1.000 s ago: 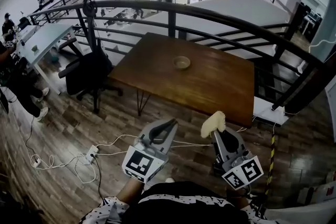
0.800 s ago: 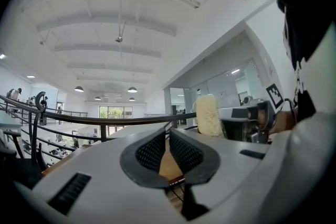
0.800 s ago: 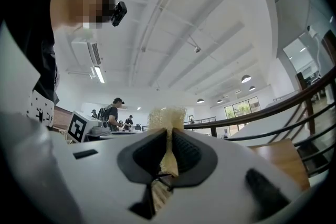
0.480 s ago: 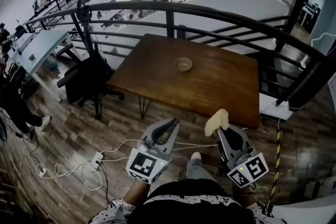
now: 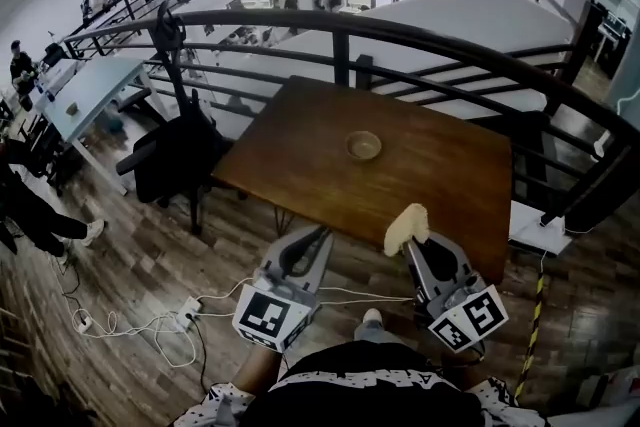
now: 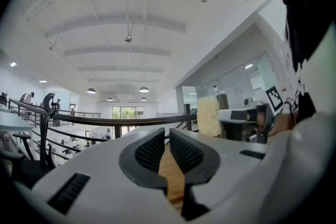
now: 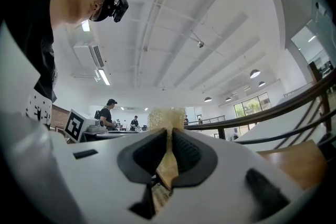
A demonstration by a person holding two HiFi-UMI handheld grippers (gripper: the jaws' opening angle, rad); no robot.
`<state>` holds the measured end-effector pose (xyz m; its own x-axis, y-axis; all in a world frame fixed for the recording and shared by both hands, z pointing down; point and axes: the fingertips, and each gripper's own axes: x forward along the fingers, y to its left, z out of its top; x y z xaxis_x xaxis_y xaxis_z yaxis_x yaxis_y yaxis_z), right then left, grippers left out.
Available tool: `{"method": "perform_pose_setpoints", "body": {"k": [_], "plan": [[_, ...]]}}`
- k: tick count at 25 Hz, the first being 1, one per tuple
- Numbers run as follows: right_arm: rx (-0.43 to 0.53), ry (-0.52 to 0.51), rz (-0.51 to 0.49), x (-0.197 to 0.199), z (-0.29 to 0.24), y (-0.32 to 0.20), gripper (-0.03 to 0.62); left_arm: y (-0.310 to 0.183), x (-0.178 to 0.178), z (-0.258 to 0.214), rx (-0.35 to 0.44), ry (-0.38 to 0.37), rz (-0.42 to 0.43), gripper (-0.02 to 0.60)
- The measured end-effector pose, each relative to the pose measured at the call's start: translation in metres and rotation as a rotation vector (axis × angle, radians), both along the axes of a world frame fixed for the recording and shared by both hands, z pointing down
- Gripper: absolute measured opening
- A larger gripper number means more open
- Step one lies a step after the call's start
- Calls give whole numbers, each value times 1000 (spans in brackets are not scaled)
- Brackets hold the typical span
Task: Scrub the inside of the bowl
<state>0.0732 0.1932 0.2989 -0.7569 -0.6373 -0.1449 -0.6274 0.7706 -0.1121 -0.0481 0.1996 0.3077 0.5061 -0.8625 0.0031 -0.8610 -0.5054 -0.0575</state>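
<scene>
A small round bowl point(image 5: 363, 146) sits alone on the brown wooden table point(image 5: 440, 180), well beyond both grippers. My left gripper point(image 5: 320, 235) is held level short of the table's near edge, jaws shut with nothing between them; the left gripper view shows its pads point(image 6: 151, 150) together. My right gripper point(image 5: 417, 241) is shut on a pale yellow sponge point(image 5: 405, 227) that sticks up past its tips, over the table's near edge. In the right gripper view the sponge point(image 7: 166, 117) is pinched between the jaws. The left gripper view also catches the sponge point(image 6: 208, 116) to its right.
A curved black railing point(image 5: 420, 40) runs behind the table. A black office chair point(image 5: 170, 155) stands left of it. Cables and a power strip point(image 5: 185, 318) lie on the wood floor at my left. A yellow-black striped pole point(image 5: 533, 330) stands at right. People stand at far left.
Both grippers have moved forward toward the table, side by side. The table and bowl now sit nearer in the head view. The sponge stays gripped.
</scene>
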Motion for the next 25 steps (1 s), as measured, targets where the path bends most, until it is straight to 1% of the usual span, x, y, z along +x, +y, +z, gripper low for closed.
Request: {"method": "perform_pose_setpoints", "body": {"k": [5,9,13,15,16,17,18,22,25], "plan": [[18,13,-71,-11,-4,-34,40,-27,-9,-10,46,21,-50,17],[30,20,-99,-10,-6,-60,40,-50,-5,-11,43,10,-57,18],[16,11,-120,-5,-4,-90,40,-71,-4,-12,46,-16,-86,18],[11,8,-135,-4,-3,-102,40,-80,-4,-10,32,-23,-104,21],[10,7,-145,-4,-3,-108,40,-85,-3,-9,19,-25,-110,38],[9,6,-156,-5,-2,-115,40,-90,-3,-7,7,-25,-115,87],[7,5,-167,-6,0,-120,40,-95,-2,-5,-3,-26,-122,120],[1,3,-206,-5,6,-139,40,-112,0,3,-17,-18,-165,121],[-2,4,-218,0,11,-148,40,-120,2,10,-41,-14,-185,121]]}}
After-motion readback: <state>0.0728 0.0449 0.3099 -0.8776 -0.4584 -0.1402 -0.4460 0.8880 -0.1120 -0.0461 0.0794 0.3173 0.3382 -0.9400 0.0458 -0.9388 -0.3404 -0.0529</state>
